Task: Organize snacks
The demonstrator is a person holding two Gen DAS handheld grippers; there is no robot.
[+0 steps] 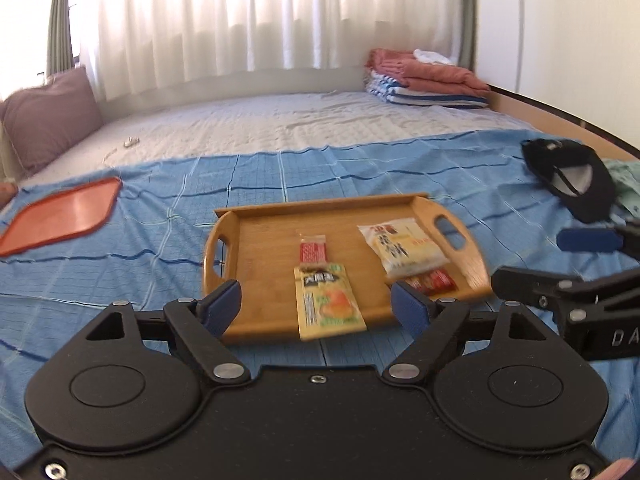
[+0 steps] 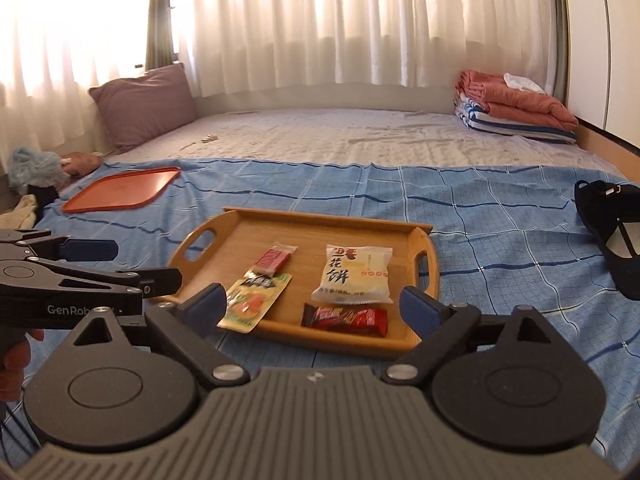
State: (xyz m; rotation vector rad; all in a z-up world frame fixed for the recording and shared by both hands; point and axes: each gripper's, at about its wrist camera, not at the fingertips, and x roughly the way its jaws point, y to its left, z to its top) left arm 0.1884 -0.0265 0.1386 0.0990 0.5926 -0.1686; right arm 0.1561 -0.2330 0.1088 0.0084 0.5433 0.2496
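Observation:
A wooden tray [image 1: 260, 248] [image 2: 248, 240] with handles lies on the blue checked cloth. In it are a yellow-green packet [image 1: 326, 304] [image 2: 254, 300] hanging over the near rim, a small red-white packet [image 1: 312, 250] [image 2: 274, 260], a white-yellow cake packet [image 1: 402, 250] [image 2: 354, 276] and a dark red bar [image 1: 434, 282] [image 2: 346, 318]. My left gripper [image 1: 318, 308] is open and empty, just short of the tray's near edge; it also shows in the right wrist view [image 2: 132, 266]. My right gripper [image 2: 314, 308] is open and empty at the near edge; it also shows in the left wrist view [image 1: 552, 260].
An orange plastic tray [image 1: 60, 214] [image 2: 120, 190] lies empty at the far left on the cloth. A black cap [image 1: 572, 178] [image 2: 612, 236] lies at the right. A purple pillow [image 2: 146, 104] and folded blankets [image 2: 516, 108] sit at the back of the bed.

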